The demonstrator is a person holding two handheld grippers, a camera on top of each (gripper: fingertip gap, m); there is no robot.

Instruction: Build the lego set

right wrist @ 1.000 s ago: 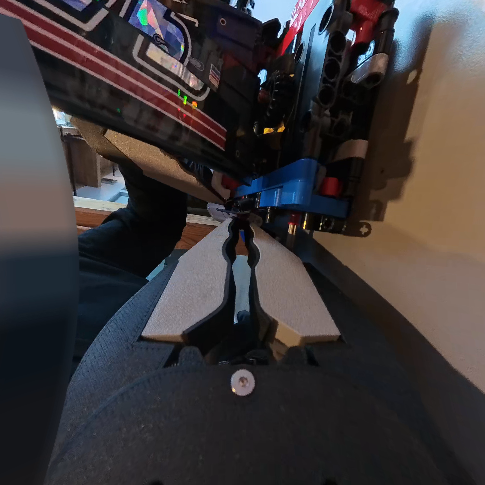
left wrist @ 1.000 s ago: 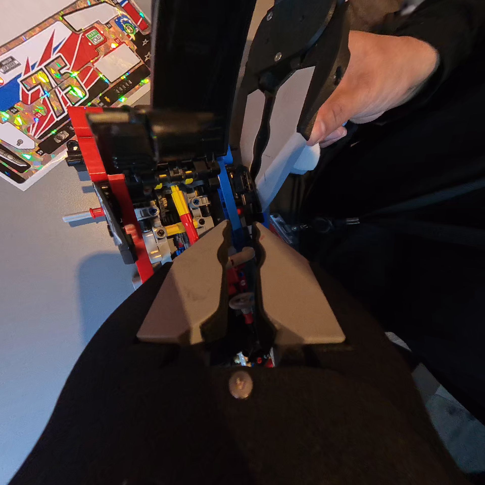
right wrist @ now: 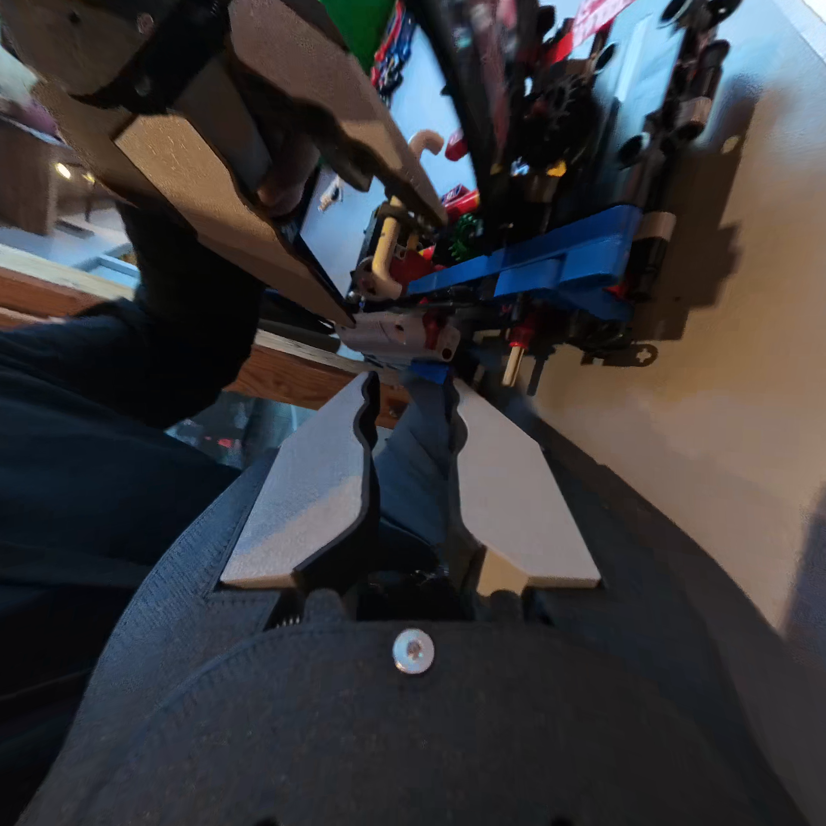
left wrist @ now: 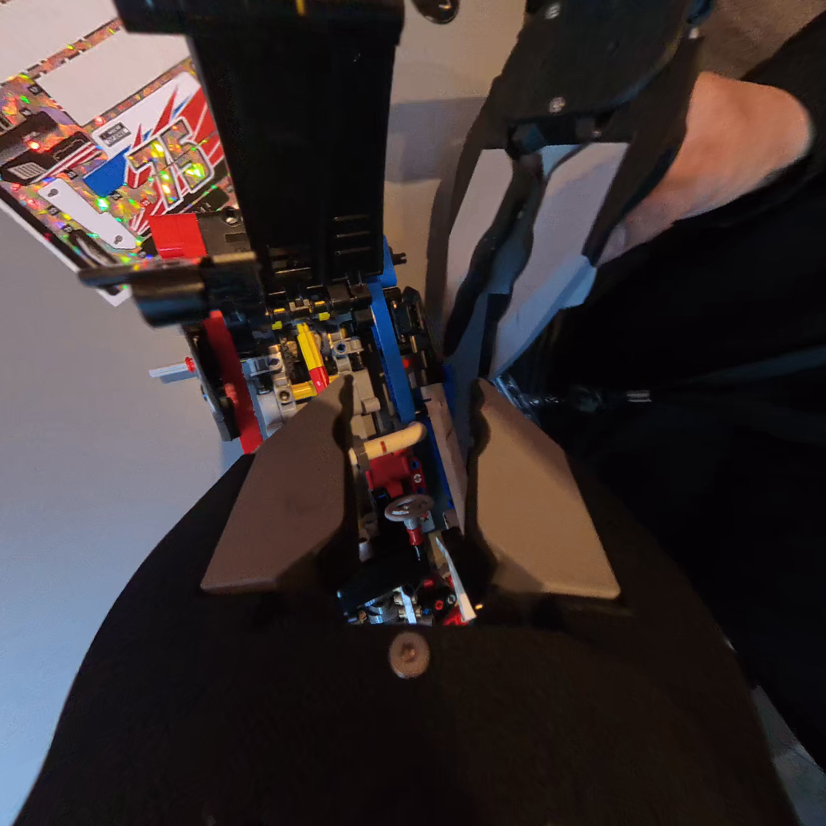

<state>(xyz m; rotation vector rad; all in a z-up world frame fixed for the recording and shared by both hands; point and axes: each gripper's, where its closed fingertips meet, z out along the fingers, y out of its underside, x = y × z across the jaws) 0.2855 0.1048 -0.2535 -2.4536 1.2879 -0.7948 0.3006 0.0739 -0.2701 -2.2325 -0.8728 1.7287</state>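
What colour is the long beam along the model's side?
Blue beam; clearest in the right wrist view.

Writing shows mainly on the holographic sticker sheet in the upper left of the left wrist view. It carries a large glittering two-digit number sticker set against red and white rays. Up and to the left of that is a small white label sticker with short dark lettering, too small to make out. Tiny marks dot the sheet's border.

In the right wrist view, a red strip with white lettering sits at the top edge on the lego model, blurred beyond reading. A small red piece near the frame's centre bears white marks, also illegible.
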